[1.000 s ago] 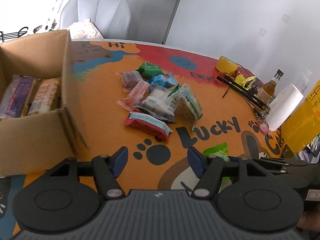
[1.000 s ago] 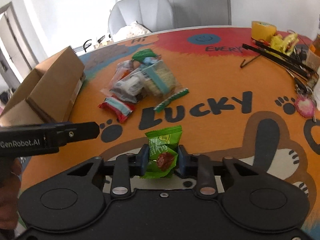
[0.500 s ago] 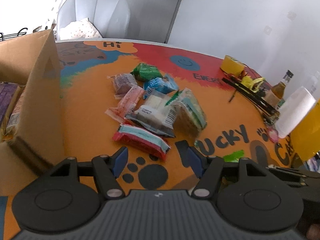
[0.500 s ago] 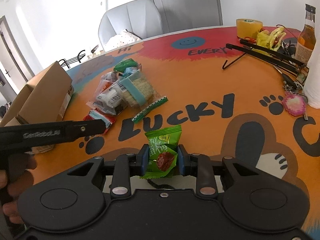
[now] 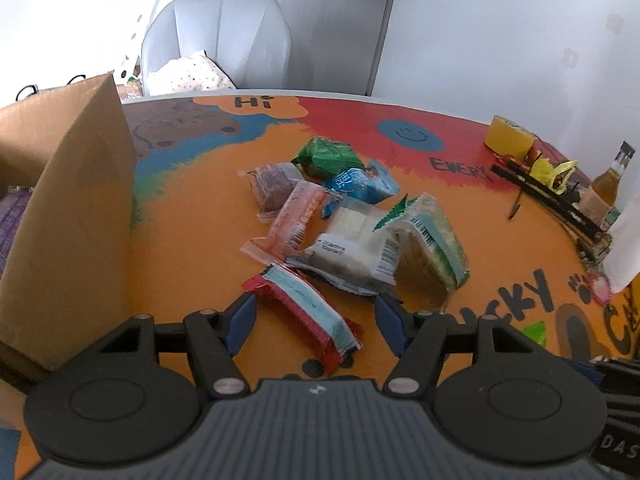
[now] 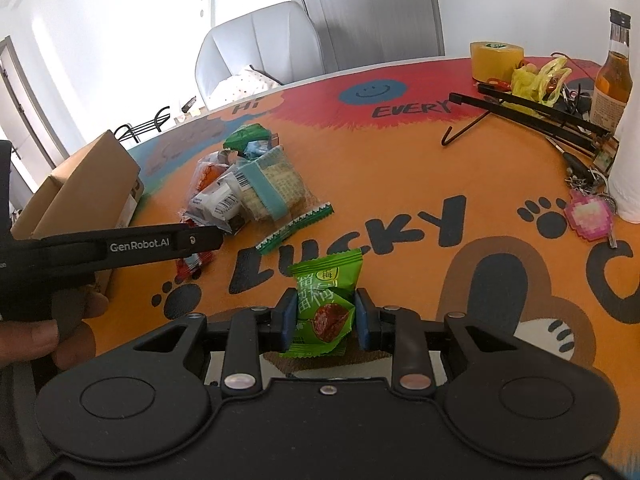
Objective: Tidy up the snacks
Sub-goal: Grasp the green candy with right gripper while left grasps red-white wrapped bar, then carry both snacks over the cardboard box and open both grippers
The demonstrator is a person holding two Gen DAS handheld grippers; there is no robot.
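Snacks lie in a loose heap (image 5: 344, 220) in the middle of the tabletop (image 5: 192, 208), crinkly film packets that look light, soft and slippery, likely to slide rather than lift if nudged from the side. Nearest the left gripper (image 5: 312, 320) is a red and pale-blue bar (image 5: 308, 312), lying slantwise between its jaws, which stand apart and do not press on it. The bar seems stiffer than its neighbours; taking it across its narrow middle looks the safest hold, since the crimped ends would probably slip.

The right gripper (image 6: 326, 320) has its jaws clamped on a small green packet (image 6: 326, 304), held just above the tabletop and nearer than the heap. It is puffy, so a firm squeeze could crush what is inside.

To the left stands an open cardboard box (image 5: 68, 216), its tall flap next to the heap and in the way of a straight carry. A clear-wrapped cake packet (image 5: 352, 252) lies just beyond the bar, touching or nearly so, and may drag along. At the far right are a tape roll (image 6: 496, 60), a bottle (image 6: 614, 76) and a black hanger (image 6: 528, 114), well clear of the heap.
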